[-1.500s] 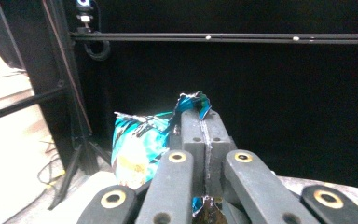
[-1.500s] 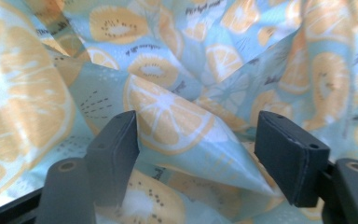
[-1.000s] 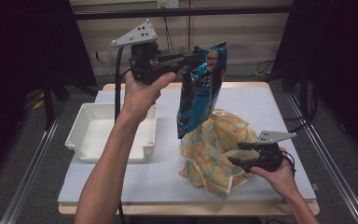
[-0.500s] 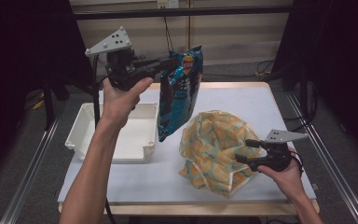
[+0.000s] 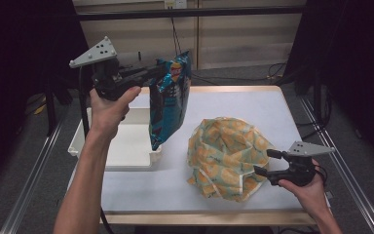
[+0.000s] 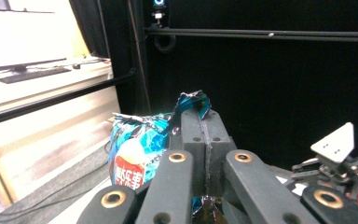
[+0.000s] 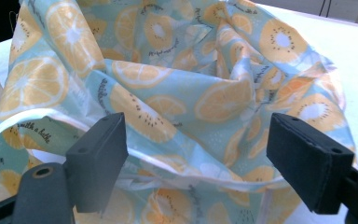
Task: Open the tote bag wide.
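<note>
High view: left tool (image 5: 163, 73) clamps chip bag (image 5: 168, 105) aloft over tray (image 5: 85, 146) at tabletop's (image 5: 253, 105) left edge; right tool (image 5: 265, 162), jaws just opening, wide beside fruit-print bag (image 5: 224, 156). Next: lower, release.

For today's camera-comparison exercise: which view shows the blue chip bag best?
The high view: the whole chip bag hangs from the shut left gripper, over the white tray's edge. The left gripper view shows its crumpled top pinched between the jaws. The right gripper view looks at the fruit-print bag instead.
</note>
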`<state>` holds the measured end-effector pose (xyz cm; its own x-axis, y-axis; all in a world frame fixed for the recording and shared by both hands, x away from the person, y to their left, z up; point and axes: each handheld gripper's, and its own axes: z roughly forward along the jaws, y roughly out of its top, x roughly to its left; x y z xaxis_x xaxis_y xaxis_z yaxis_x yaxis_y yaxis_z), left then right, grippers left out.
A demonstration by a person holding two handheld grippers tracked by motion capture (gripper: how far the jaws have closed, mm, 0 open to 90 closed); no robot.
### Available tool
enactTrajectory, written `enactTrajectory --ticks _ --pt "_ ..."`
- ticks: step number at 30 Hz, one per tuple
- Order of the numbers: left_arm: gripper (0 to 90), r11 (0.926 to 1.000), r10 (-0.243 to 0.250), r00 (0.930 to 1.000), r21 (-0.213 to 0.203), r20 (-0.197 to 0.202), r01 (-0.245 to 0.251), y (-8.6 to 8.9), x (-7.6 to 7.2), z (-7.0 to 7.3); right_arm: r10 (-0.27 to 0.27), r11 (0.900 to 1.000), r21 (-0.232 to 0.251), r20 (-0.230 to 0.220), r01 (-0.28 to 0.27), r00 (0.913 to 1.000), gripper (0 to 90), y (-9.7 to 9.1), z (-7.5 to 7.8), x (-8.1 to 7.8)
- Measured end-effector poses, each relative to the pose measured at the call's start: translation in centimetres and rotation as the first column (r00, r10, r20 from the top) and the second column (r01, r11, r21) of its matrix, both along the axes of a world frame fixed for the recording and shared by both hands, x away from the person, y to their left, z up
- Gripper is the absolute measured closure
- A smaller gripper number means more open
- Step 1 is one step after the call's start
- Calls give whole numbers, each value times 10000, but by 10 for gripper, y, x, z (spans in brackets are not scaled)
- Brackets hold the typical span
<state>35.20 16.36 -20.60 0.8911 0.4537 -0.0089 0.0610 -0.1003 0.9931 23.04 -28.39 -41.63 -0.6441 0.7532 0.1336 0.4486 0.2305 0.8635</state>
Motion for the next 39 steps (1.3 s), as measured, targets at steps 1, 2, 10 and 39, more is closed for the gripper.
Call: enactTrajectory --ticks 1,2,10,39 --pt "900 10000 20 10000 -83 -33 -20 2 0 -1 -41 10000 -10 65 41 10000 200 -1 0 -2" --pt "900 10000 12 10000 -84 -26 -12 4 0 -2 -74 10000 36 44 74 10000 199 -2 0 -3" --pt "900 9994 318 9992 -114 -260 -321 18 2 -7 -256 9996 97 99 255 9996 198 -4 0 -13" --pt "900 9911 1327 9859 -7 -1017 -1335 75 14 -32 -455 9986 296 360 444 9983 197 -13 1 -25"
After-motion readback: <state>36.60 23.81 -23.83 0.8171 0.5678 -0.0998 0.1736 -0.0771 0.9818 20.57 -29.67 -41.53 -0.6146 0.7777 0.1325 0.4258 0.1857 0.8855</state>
